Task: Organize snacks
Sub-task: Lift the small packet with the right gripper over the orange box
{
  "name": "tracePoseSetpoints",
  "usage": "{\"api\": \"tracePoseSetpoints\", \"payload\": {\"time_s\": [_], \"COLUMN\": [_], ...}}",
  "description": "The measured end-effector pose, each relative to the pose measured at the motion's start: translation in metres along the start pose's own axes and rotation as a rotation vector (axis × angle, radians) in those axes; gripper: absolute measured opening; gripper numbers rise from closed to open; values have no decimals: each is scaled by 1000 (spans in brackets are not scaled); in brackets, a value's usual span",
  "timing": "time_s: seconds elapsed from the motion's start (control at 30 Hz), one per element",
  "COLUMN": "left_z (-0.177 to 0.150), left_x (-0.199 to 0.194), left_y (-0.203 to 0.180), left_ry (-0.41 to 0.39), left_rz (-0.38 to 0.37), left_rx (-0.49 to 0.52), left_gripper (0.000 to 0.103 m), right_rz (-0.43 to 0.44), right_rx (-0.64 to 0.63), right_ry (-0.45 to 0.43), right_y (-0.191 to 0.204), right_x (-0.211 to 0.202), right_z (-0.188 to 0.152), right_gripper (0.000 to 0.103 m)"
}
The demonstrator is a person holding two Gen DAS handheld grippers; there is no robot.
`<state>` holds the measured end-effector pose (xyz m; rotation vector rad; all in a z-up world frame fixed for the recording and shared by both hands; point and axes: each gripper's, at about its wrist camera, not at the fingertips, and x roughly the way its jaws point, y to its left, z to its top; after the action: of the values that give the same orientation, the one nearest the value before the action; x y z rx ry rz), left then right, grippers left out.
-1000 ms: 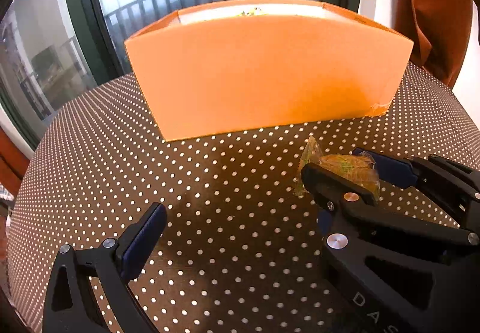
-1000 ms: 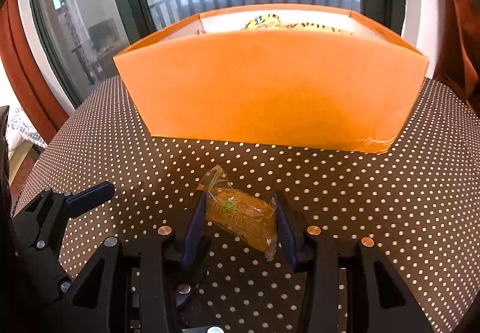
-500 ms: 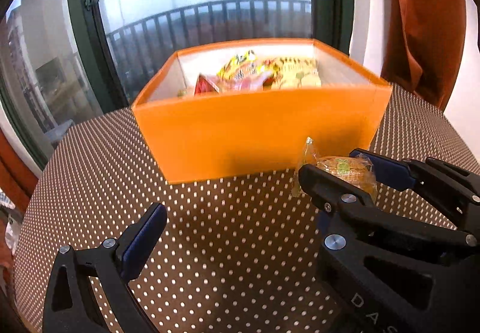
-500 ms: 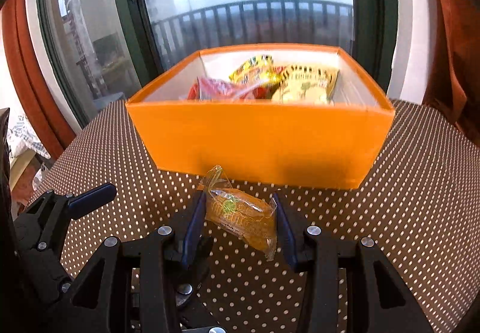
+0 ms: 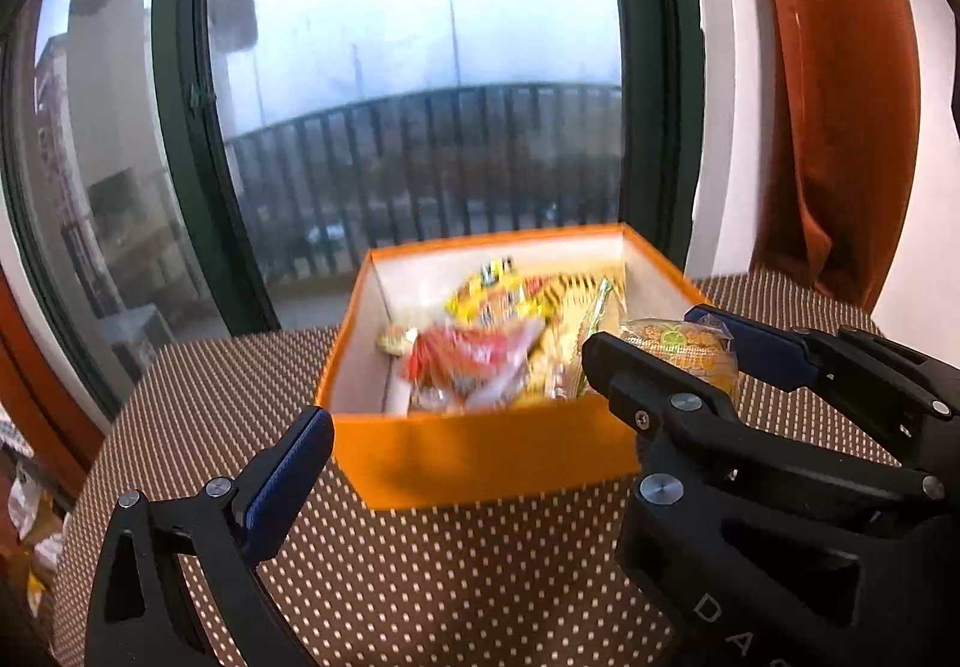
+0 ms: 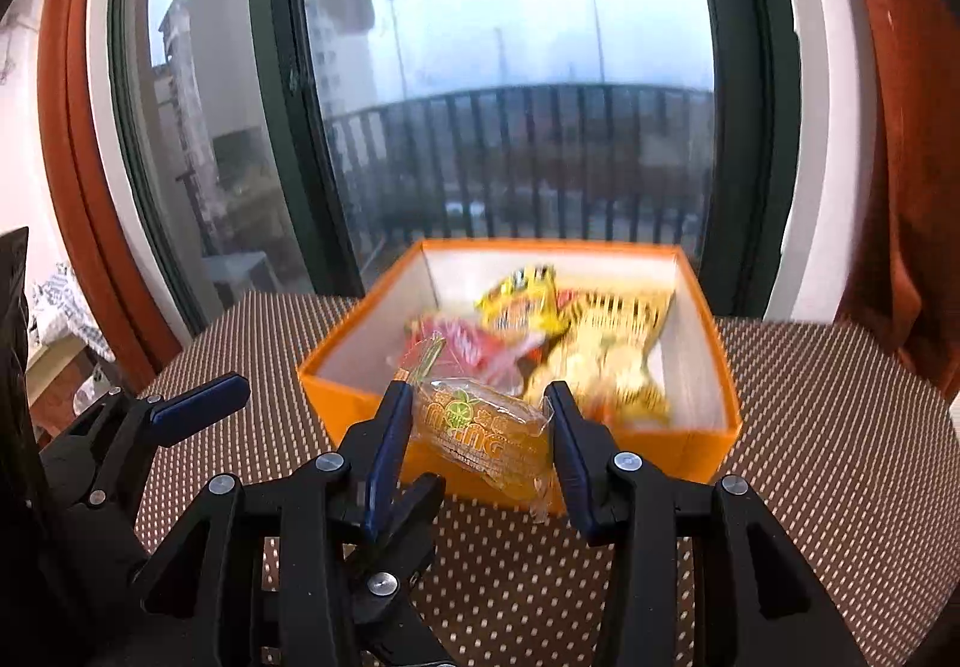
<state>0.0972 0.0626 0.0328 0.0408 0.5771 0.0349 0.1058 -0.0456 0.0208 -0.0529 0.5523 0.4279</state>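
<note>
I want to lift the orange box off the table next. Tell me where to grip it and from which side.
Clamp the near wall of the orange box from above, one finger inside, one outside. It is open-topped with thin upright walls, and the near right corner looks free of snacks. The right gripper holds a wrapped snack; the left gripper looks free.

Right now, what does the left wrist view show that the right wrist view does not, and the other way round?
Only the left wrist view shows the right gripper from the side, with the wrapped orange snack partly hidden behind its near finger.

Only the right wrist view shows that snack head-on between both blue pads, its wrapper print readable in part, and a printed cloth at the far left.

Both show the orange box holding yellow and red snack packets, the dotted tablecloth, the balcony railing and the empty left gripper's finger.
</note>
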Motion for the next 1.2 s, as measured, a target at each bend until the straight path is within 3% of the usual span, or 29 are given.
{"api": "tracePoseSetpoints", "payload": {"time_s": [0.33,0.63,0.93,1.2], "left_z": [45,65,68,66], "left_x": [-17,-5,57,108], "left_y": [0,4,3,0], "left_ry": [-99,-107,4,90], "left_rz": [24,38,48,45], "left_rx": [24,-2,-19,-16], "left_gripper": [102,102,102,102], "right_rz": [15,-41,-18,-79], "right_rx": [15,8,81,119], "right_ry": [-105,-178,-66,-5], "right_y": [-6,-10,-38,-56], "right_x": [-17,-16,46,83], "right_z": [39,59,61,58], "right_gripper": [48,48,48,48]}}
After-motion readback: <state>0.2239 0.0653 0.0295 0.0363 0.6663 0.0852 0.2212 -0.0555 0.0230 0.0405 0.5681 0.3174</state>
